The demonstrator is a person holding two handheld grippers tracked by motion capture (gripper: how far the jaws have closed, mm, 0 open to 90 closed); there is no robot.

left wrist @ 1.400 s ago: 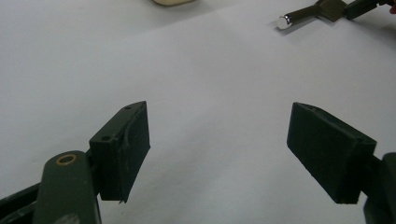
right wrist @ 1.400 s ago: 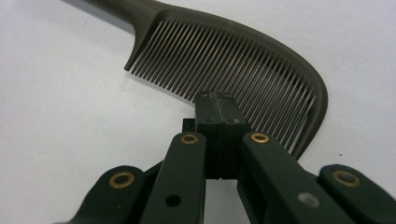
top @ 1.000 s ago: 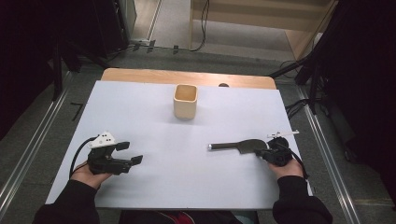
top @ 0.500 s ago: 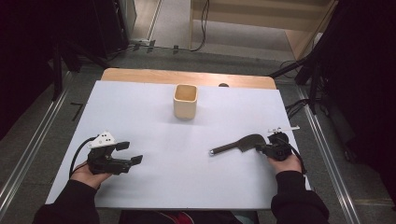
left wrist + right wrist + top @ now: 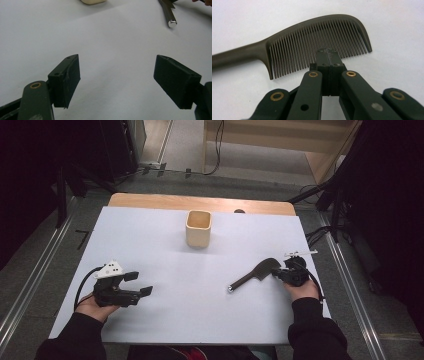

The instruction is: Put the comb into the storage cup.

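A dark comb [image 5: 255, 274] with a long thin handle lies at the right of the white table [image 5: 165, 320], its handle pointing left and toward me. My right gripper [image 5: 279, 273] is shut on the comb's teeth [image 5: 312, 37], its jaws pressed together at the teeth's lower edge [image 5: 328, 56]. I cannot tell whether the comb rests on the sheet or hangs just above it. My left gripper [image 5: 140, 283] sits low at the near left, open, with nothing between its pads [image 5: 67, 80]. The comb's metal handle tip [image 5: 172, 23] shows far off in the left gripper view.
A cream square cup [image 5: 198, 227] stands upright at the middle back of the table. A wooden strip [image 5: 150, 200] runs along the far edge, with a small dark spot [image 5: 239, 211] on it. Cables [image 5: 320, 237] lie on the floor at right.
The right gripper has turned the comb, so its handle tip has swung from pointing straight left toward the near side. The left gripper has stayed put.
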